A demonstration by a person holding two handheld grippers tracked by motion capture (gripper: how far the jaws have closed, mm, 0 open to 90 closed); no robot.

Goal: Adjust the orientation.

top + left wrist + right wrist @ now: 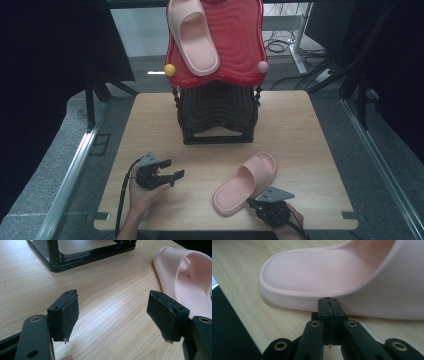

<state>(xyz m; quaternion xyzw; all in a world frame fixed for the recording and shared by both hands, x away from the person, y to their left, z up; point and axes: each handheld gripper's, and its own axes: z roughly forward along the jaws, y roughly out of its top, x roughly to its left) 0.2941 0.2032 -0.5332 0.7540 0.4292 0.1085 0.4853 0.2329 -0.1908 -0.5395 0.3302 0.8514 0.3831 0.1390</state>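
The pink foam slipper (246, 183) lies flat on the desk (310, 150), front right. Judged light, soft and pliable; its side wall or strap offers best purchase. Right gripper (329, 301) sits at its heel edge, fingers together, holding nothing. Left gripper (112, 315) stands apart, fingers spread.

The high view is bright over the table (300, 130) and black at both sides, slightly soft. Glare streaks the wood in the left gripper view; in the right gripper view the near jaws blur.
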